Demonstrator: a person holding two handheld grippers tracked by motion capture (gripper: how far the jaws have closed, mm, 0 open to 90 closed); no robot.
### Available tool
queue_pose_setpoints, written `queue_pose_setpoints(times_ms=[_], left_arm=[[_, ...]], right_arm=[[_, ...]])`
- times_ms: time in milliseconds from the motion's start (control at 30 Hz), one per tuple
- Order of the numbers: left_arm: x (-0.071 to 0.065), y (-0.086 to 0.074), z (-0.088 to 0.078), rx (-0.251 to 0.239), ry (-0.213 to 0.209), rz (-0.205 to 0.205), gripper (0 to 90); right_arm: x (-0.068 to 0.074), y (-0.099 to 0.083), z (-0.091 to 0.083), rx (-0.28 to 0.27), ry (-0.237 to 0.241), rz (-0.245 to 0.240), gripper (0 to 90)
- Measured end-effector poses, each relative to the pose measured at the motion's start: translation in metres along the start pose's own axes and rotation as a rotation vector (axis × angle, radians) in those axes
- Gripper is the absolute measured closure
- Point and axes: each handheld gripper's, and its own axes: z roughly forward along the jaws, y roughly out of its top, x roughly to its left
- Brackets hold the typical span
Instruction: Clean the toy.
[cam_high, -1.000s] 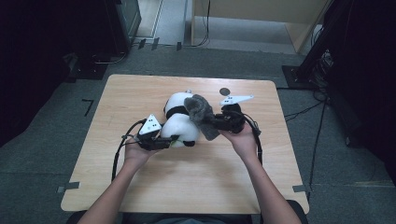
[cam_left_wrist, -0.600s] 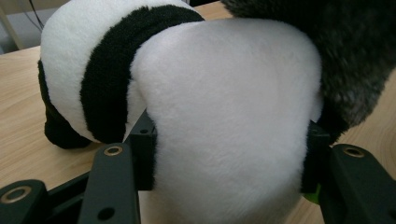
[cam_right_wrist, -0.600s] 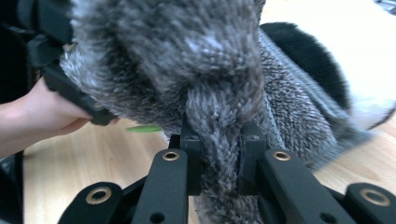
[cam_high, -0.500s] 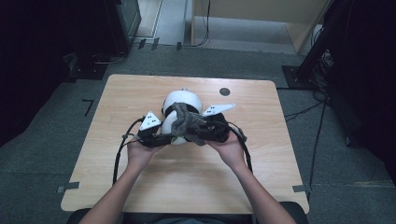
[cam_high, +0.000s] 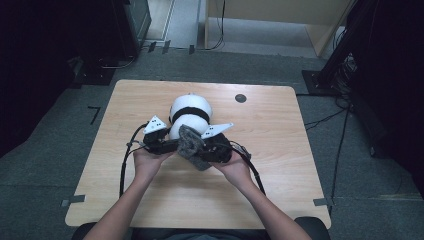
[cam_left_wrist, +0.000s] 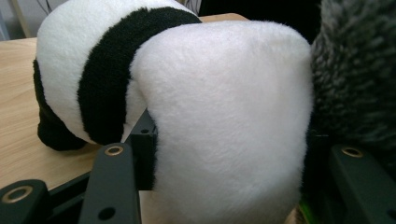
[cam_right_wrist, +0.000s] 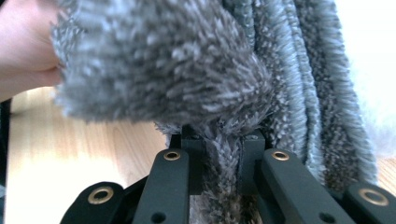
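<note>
The high view looked down from above; both gripper views sat close, sharing the fluffy grey cloth (cam_high: 192, 146).

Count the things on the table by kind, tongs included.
Panda plush toy: 1
Grey fuzzy cloth: 1
Tongs: 2, the left tongs around the plush toy's white end, the right tongs shut on the cloth
Dark round disc in the tabletop: 1
Total: 5
</note>
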Motion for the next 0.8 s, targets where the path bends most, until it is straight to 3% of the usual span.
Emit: queue_pose_setpoints(times_ms=[67,167,200,333,433,567,800], left_arm=[[0.001,0.000,0.000,-0.001,-0.001,-0.011,43.0],[0.003,0.002,-0.003,-0.020,-0.020,-0.040,43.0],[0.002,0.002,-0.003,-0.027,-0.019,-0.030,43.0],[0.003,0.003,-0.006,-0.034,-0.019,-0.032,43.0],[0.004,0.003,-0.008,-0.046,-0.032,-0.047,43.0],[0.006,0.005,-0.014,-0.082,-0.050,-0.059,43.0],[0.001,0.005,-0.019,-0.116,-0.087,-0.011,42.8]], right_arm=[[-0.002,-0.002,0.002,-0.003,-0.002,-0.016,79.5],[0.000,-0.006,0.009,0.054,-0.046,-0.066,79.5],[0.001,-0.007,0.011,0.066,-0.056,-0.071,79.5],[-0.003,-0.008,0.012,0.052,-0.037,-0.047,79.6],[-0.007,-0.010,0.013,0.067,-0.052,-0.055,79.6],[-0.016,-0.013,0.012,0.080,-0.073,-0.030,79.5],[-0.038,-0.017,0.000,0.079,-0.132,0.030,79.4]])
